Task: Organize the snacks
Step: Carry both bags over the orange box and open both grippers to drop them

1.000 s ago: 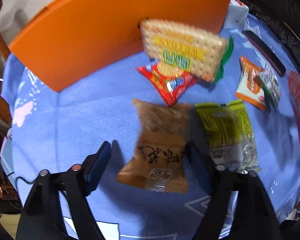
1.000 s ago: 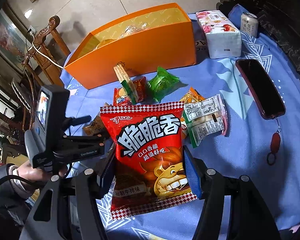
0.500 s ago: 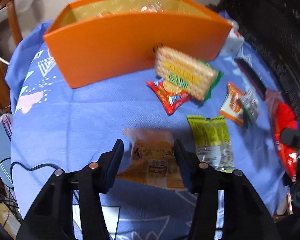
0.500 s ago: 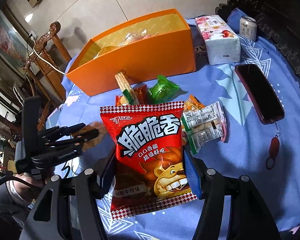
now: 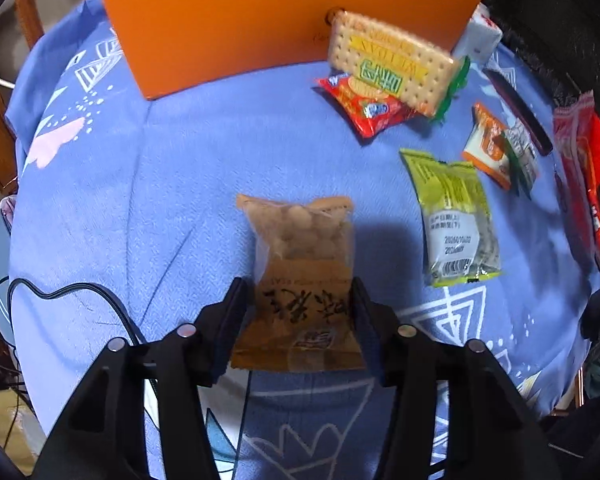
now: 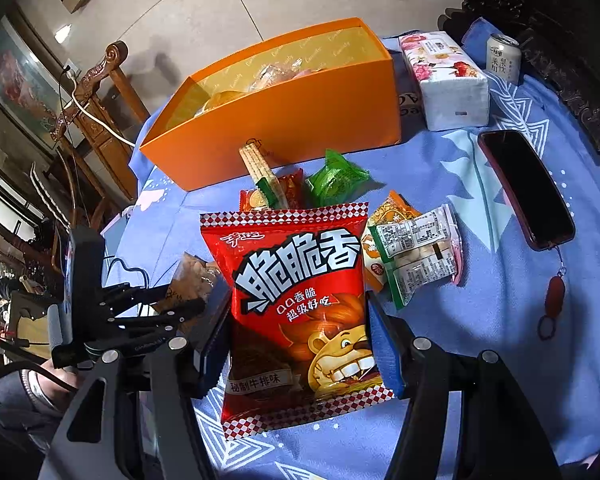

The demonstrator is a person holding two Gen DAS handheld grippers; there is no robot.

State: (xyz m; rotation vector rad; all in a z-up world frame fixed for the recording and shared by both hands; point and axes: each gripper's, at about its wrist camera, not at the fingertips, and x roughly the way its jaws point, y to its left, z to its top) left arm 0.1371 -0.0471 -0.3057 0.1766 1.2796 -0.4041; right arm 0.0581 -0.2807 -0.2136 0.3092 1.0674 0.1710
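Note:
My left gripper is shut on a brown snack packet, holding it above the blue tablecloth. My right gripper is shut on a big red chip bag. The left gripper with its brown packet also shows in the right wrist view at the left. An orange box with several snacks inside stands at the back; it also shows in the left wrist view. Loose on the cloth lie a cracker pack, a small red packet, a yellow-green packet and an orange packet.
A green wrapped snack and a white-label packet lie beside the red bag. A tissue pack, a drink can and a phone sit at the right. A black cable trails at the left edge.
My left gripper closed on the brown packet and lifted it off the cloth. The right gripper stayed still, holding the red bag.

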